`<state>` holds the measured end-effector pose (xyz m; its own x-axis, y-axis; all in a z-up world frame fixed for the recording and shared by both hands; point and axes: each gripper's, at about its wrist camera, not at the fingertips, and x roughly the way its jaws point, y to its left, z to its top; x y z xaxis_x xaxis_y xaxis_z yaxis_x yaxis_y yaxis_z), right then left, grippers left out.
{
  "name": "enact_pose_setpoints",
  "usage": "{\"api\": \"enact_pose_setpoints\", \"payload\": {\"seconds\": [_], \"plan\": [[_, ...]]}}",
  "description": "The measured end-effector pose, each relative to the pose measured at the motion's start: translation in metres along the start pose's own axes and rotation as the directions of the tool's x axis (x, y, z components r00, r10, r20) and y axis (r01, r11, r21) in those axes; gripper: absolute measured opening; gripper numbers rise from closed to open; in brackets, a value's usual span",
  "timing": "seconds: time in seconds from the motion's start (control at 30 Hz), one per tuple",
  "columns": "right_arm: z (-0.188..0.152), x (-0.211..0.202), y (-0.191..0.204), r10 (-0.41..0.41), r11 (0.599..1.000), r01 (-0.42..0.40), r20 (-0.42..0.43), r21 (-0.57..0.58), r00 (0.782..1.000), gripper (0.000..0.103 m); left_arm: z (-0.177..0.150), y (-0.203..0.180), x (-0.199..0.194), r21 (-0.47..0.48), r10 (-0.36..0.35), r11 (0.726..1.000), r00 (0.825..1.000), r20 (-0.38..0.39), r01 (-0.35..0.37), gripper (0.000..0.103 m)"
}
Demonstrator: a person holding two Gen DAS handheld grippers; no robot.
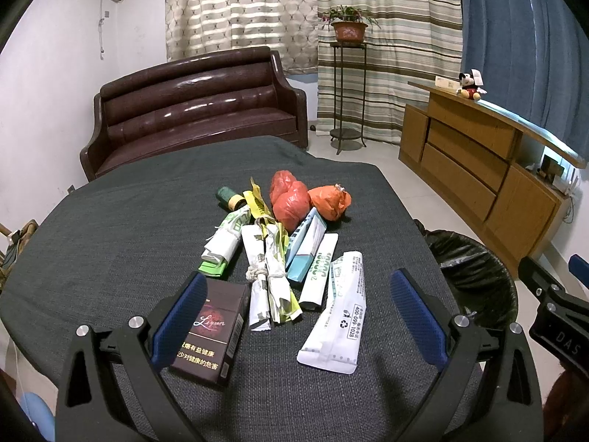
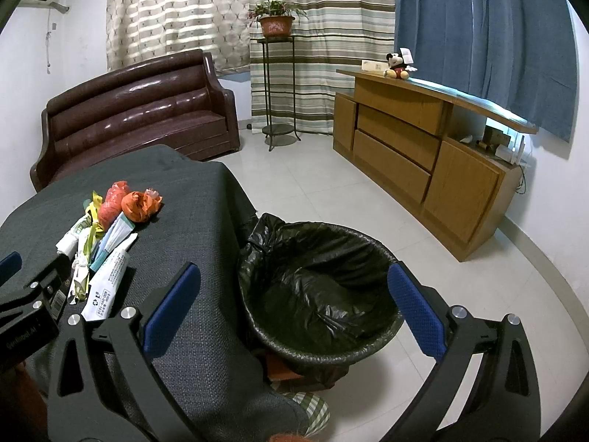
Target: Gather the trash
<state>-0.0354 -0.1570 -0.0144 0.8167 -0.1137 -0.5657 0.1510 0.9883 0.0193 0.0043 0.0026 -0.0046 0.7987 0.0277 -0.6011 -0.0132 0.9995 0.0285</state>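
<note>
**Grey cloth, a heap of litter, both grippers empty**

Grey woven cloth covers the table (image 1: pixel 110 243) under the left gripper (image 1: pixel 298 316), whose blue-padded jaws stand wide apart with nothing held. A dark cigarette pack (image 1: pixel 213 331) lies just inside its left finger; whether they touch I cannot tell. A white sachet (image 1: pixel 337 313) lies between the fingers, nearer the right one. Ahead of the fingertips sit folded wrappers (image 1: pixel 270 269) and orange bags (image 1: pixel 294 202).

The right gripper (image 2: pixel 294 305) is likewise spread wide and empty, hovering over the table edge. A black-lined bin (image 2: pixel 320 287) stands on the floor, framed between its fingers.
</note>
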Motion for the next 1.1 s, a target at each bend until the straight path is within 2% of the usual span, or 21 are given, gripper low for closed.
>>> {"api": "enact_pose_setpoints", "payload": {"seconds": [0.8,0.87,0.97,1.1], "plan": [[0.001,-0.001,-0.003,-0.003,1.0,0.003,-0.006,0.0,1.0,0.099,-0.001,0.0,0.001,0.007,0.002,1.0,1.0,0.001,-0.002,0.097],[-0.006,0.001,-0.004,-0.002,1.0,0.002,-0.007,0.003,1.0,0.097,-0.002,0.001,0.002,0.015,0.004,1.0,1.0,0.001,-0.004,0.097],[-0.006,0.001,-0.005,0.003,1.0,-0.003,-0.016,-0.001,1.0,0.087,-0.007,0.01,0.003,0.022,0.013,1.0,1.0,-0.003,-0.013,0.097],[-0.012,0.002,-0.001,0.021,1.0,-0.022,-0.039,-0.012,0.999,0.08,-0.013,0.029,0.001,0.011,0.031,0.999,0.999,-0.019,-0.031,0.097]]}}
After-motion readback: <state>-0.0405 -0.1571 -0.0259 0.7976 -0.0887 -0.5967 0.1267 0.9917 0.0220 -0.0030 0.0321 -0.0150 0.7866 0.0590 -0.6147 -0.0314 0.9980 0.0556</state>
